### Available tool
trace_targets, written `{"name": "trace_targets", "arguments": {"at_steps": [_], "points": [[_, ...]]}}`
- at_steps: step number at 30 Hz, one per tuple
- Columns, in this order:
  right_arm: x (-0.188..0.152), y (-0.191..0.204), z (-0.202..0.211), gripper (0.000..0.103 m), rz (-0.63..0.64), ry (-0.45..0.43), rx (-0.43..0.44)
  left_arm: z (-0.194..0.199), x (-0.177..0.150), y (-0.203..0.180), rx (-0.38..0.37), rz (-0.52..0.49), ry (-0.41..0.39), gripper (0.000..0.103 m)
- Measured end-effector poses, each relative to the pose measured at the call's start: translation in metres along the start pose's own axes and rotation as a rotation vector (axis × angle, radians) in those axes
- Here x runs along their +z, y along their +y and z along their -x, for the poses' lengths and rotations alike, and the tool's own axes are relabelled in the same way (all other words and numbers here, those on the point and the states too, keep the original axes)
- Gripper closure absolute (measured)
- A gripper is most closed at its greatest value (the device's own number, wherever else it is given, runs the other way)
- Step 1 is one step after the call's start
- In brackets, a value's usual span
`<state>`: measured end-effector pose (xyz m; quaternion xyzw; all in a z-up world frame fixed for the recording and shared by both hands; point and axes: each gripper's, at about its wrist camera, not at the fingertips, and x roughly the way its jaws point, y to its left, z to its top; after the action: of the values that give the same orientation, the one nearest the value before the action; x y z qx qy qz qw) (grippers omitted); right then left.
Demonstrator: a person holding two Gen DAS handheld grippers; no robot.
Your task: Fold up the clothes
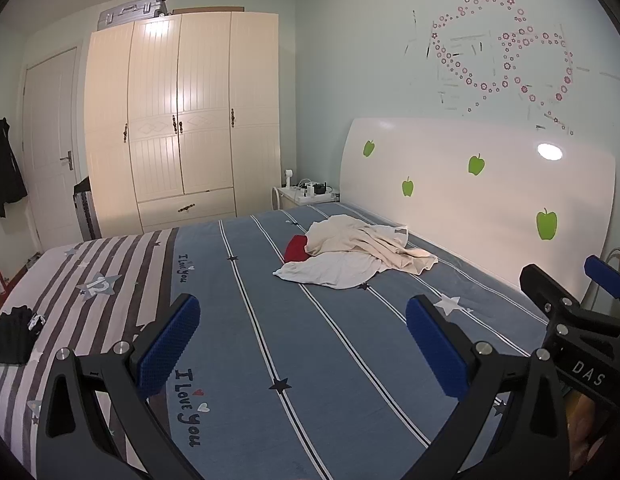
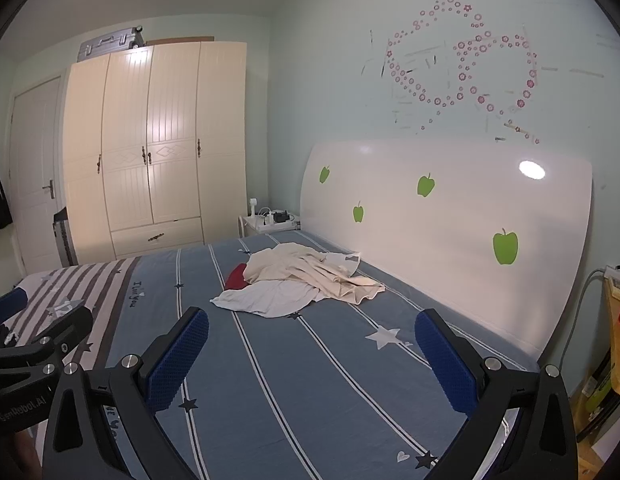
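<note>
Clothes pile [image 1: 350, 254]: cream, white and red garments, far on the bed [image 1: 310, 360], near the headboard. Left gripper [image 1: 302, 348] and right gripper [image 2: 312, 360]: jaws wide apart, empty. Pile straight ahead; right probably nearer.

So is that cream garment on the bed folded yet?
No. The cream garment lies crumpled, draped unevenly over other clothes.

The left gripper [image 1: 302, 344] has black angular arms, silver round screws and blue dimpled pads [image 1: 168, 344]. The right gripper [image 2: 312, 356] matches it, with white "DAS" lettering visible at four o'clock in the left view
</note>
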<state>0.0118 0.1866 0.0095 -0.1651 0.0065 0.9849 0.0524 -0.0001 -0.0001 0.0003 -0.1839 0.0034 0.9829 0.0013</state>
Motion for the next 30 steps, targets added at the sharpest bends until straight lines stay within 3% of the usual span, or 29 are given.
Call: {"name": "trace_targets", "arguments": {"at_steps": [30], "points": [[-0.001,-0.002,0.000,0.001,-0.004,-0.013,0.004,0.002,0.010,-0.004,-0.012,-0.007,-0.001,0.001]]}}
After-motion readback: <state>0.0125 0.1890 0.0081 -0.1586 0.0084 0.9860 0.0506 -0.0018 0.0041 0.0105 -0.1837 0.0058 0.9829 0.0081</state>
